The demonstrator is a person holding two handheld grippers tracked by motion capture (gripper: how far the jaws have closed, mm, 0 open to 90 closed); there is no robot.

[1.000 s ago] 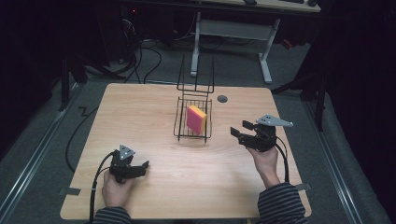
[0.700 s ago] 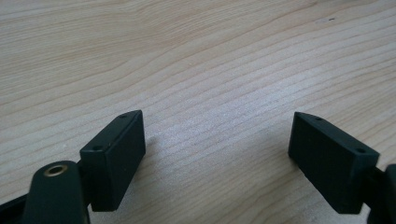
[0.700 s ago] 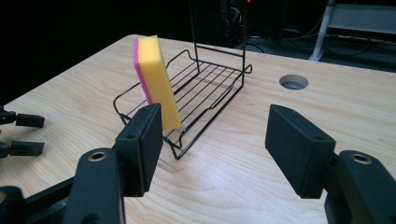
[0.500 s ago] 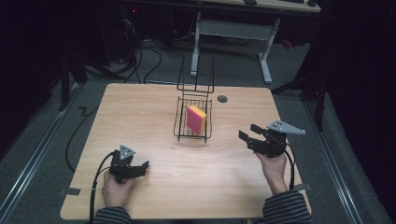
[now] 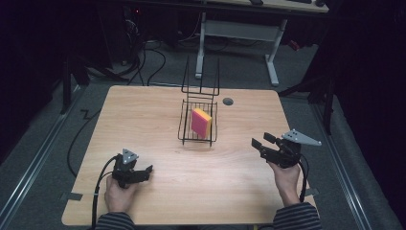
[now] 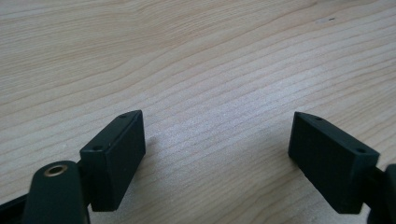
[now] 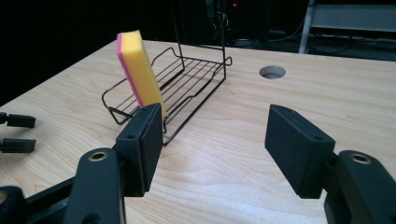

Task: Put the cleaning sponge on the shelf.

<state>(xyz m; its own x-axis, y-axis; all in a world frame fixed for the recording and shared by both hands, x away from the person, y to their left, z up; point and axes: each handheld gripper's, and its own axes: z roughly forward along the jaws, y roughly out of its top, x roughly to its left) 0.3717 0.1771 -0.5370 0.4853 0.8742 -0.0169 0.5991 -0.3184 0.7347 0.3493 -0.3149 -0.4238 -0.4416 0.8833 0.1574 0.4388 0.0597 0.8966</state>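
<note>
Moved: right gripper (image 5: 262, 142) has slid toward the frame's right edge, away from the black wire rack (image 5: 198, 125).
Right jaws: wide apart, empty.
Left gripper (image 5: 146, 171): lower left, jaws spread, holding nothing.
Sponge: yellow-and-pink foam sponge (image 5: 201, 122) upright in rack.

The high view looks forward and down over the whole wooden table (image 5: 158, 115). The left gripper view sits close above bare tabletop. The right gripper view looks low across it at the wire rack (image 7: 187, 81) and sponge (image 7: 138, 70), which stand at the centre of the high view.
</note>
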